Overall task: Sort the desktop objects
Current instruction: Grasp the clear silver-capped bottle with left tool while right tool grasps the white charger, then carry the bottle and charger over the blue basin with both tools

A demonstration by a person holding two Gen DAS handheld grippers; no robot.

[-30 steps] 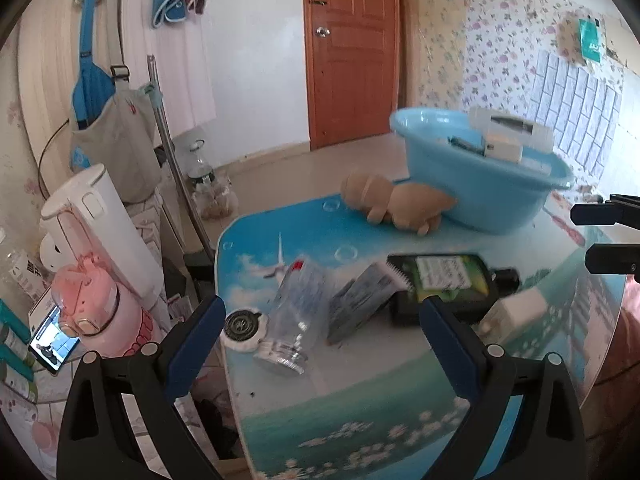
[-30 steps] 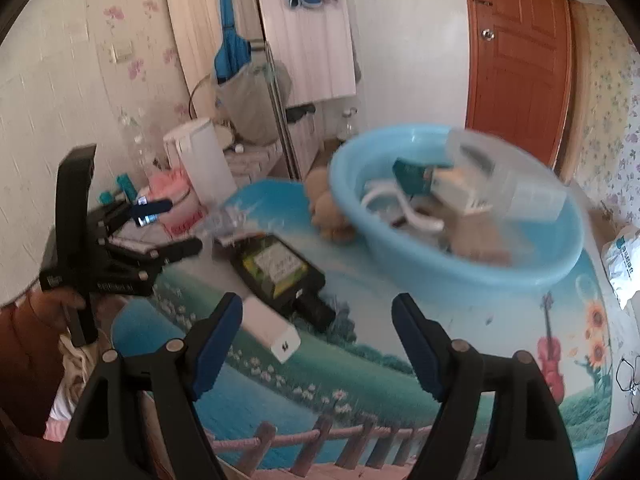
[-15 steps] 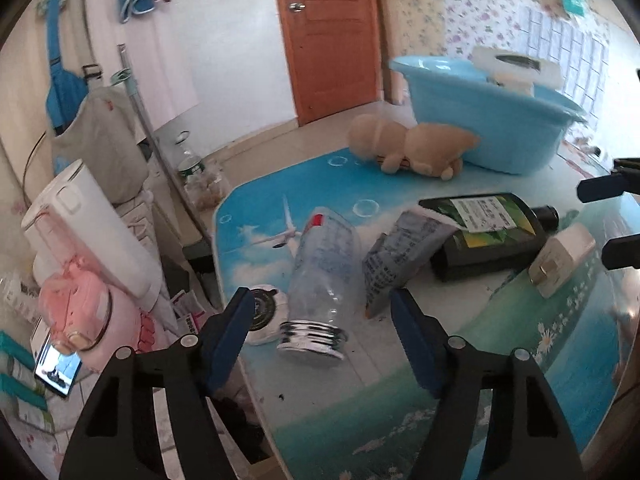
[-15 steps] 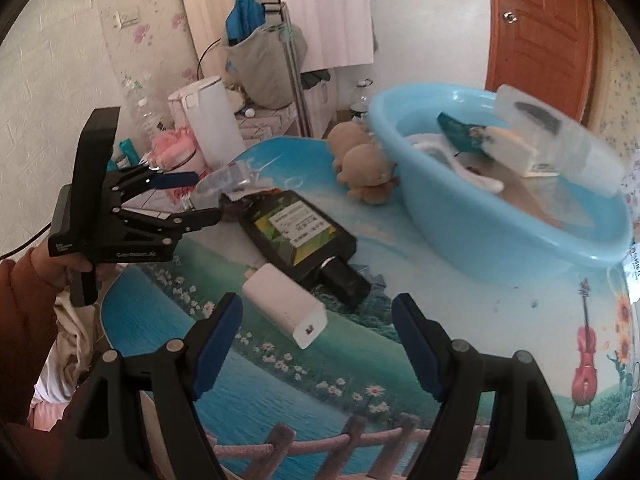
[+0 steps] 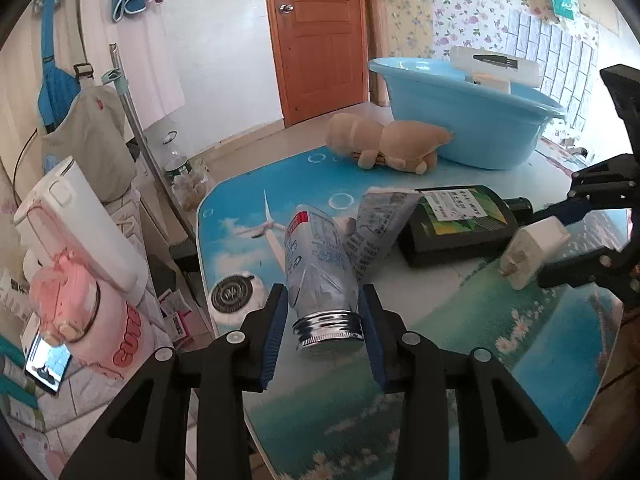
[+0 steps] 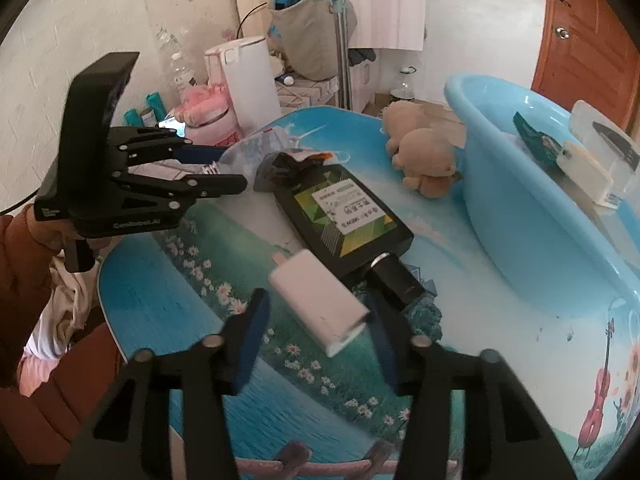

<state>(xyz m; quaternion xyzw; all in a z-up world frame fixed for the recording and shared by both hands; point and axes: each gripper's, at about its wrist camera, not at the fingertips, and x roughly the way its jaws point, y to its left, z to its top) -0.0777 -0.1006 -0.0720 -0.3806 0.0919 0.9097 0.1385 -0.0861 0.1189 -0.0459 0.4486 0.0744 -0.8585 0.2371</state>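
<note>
A clear plastic jar with a silver screw lid point(image 5: 320, 276) lies on its side on the picture-print table point(image 5: 460, 344). My left gripper point(image 5: 323, 336) is open, its blue pads on either side of the jar's lid end. A white charger block point(image 6: 318, 306) lies on the table; my right gripper point(image 6: 316, 338) is open around it, right pad close to it. The charger also shows in the left wrist view point(image 5: 534, 256). A black bottle with a green label point(image 6: 344, 216), a crumpled packet point(image 5: 378, 232) and a tan plush toy point(image 5: 384, 146) lie near a blue basin point(image 6: 532, 216).
The blue basin point(image 5: 464, 120) holds several items. A round black-and-white lid point(image 5: 232, 294) lies at the table's left edge. Beyond that edge stand a white kettle point(image 5: 76, 224) and a pink container point(image 5: 84, 320). A brown door point(image 5: 320, 36) is behind.
Both grippers moved forward and down to the table. The left now straddles the jar and has narrowed; the right now straddles the white charger. Nothing has been lifted.
</note>
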